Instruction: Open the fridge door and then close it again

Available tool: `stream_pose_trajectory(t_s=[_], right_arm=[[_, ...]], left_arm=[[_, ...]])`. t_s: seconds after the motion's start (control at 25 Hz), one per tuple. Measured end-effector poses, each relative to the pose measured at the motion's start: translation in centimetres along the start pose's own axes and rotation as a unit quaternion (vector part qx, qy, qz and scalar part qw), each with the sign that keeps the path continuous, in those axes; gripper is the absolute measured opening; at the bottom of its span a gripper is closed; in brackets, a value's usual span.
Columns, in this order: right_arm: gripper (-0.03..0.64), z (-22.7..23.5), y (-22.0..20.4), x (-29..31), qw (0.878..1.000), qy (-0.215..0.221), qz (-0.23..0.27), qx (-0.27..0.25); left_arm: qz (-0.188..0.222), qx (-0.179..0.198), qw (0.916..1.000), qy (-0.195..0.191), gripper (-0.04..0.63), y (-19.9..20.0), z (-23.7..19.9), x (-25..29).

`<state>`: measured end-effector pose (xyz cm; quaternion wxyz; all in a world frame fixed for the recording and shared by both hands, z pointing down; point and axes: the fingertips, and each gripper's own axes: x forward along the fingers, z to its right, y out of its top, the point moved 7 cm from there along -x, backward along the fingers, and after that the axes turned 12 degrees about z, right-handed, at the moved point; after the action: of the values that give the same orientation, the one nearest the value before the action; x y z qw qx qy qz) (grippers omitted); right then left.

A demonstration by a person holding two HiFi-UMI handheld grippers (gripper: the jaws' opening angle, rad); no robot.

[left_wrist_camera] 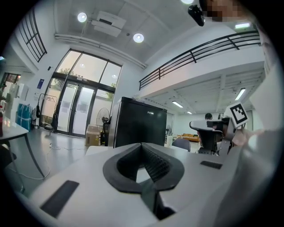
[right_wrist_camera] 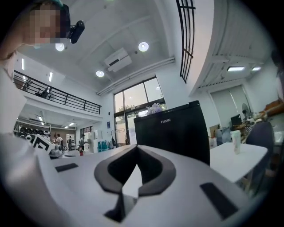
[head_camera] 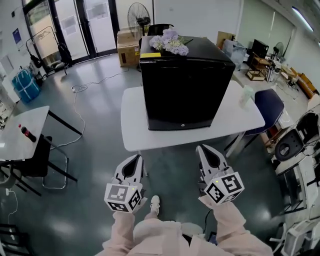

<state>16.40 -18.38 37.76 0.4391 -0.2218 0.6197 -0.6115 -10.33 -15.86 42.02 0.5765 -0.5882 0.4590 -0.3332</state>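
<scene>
A black mini fridge point(head_camera: 182, 85) stands on a white table point(head_camera: 135, 135) with its door closed and facing me. A bunch of pale flowers point(head_camera: 170, 42) lies on its top. Both grippers hang in the air short of the table's front edge, apart from the fridge. My left gripper point(head_camera: 135, 161) is shut with nothing in it, and my right gripper point(head_camera: 203, 150) is shut and empty too. In the left gripper view the fridge point(left_wrist_camera: 140, 124) rises beyond the closed left gripper point(left_wrist_camera: 142, 147). In the right gripper view the fridge point(right_wrist_camera: 177, 133) stands past the closed right gripper point(right_wrist_camera: 135, 150).
A pale cup point(head_camera: 246, 95) stands on the table's right end, next to a blue chair point(head_camera: 270, 107). A smaller white table point(head_camera: 20, 135) and a chair are at the left. Behind the fridge are a cardboard box point(head_camera: 128, 50) and a fan point(head_camera: 139, 15). Cluttered desks line the right.
</scene>
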Motion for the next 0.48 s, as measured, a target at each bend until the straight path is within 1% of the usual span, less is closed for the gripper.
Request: stream_pose_trajectory(t_s=[0.12,0.24,0.36,0.48], right_arm=[[0.009,-0.3,-0.7,-1.8,1.0,-0.011,-0.009,-0.009],[0.009,-1.0,-1.1,-3.1,1.0,-0.013,-0.013,-0.019],[0.009,-1.7,-1.6,-4.6,1.0,-0.014,-0.014,-0.016],[0.009,-2.3,-2.1,-6.1,1.0,-0.017,-0.019,-0.006]], left_arm=[[-0.006,-0.006,1.0,0.004,0.011,-0.5,1.1,-1.5],[-0.003,-0.001,0.9999,0.011,0.011,-0.7,2.1,-2.6],[0.005,0.008,0.9998,0.018,0.011,-0.8,2.9,-3.5],[0.003,0.002,0.9998,0.02,0.011,-1.2,4.0,-4.5]])
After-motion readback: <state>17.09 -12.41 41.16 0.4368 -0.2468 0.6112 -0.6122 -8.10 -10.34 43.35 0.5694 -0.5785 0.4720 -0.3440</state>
